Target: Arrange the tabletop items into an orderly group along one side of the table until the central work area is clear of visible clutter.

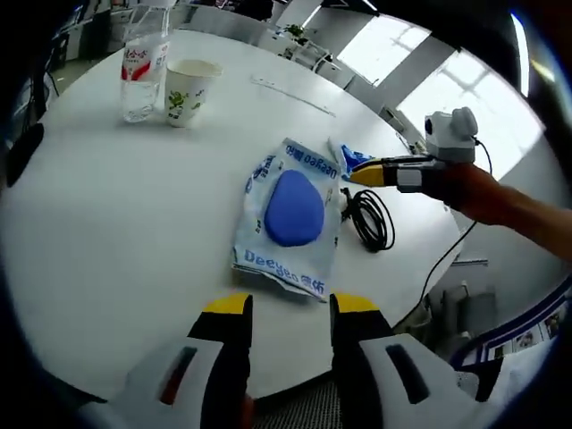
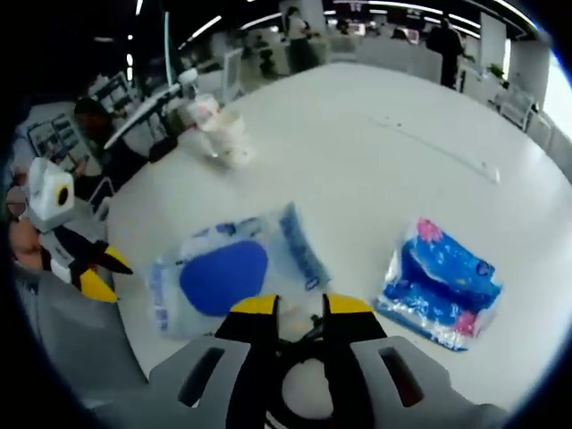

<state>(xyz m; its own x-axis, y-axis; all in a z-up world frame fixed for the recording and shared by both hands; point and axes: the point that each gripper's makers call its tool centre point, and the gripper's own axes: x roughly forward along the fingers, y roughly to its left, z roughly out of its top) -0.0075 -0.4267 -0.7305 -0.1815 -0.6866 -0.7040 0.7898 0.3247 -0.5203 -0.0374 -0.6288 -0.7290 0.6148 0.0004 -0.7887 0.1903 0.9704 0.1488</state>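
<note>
In the left gripper view, a round white table (image 1: 107, 232) stands in an office with bright windows. The left gripper (image 1: 288, 308) has its jaws spread, empty; a tissue pack (image 1: 290, 214) lies just ahead at 12 o'clock, a bottle (image 1: 143, 67) and paper cup (image 1: 188, 89) far at 11, a black cable (image 1: 371, 219) at 1.

In the right gripper view, the right gripper (image 2: 301, 308) is spread above the cable (image 2: 308, 335); a blue wipes pack (image 2: 438, 281) lies at 2 o'clock.

Left claw (image 1: 288, 308) hovers open near the wipes pack (image 1: 290, 214).
</note>
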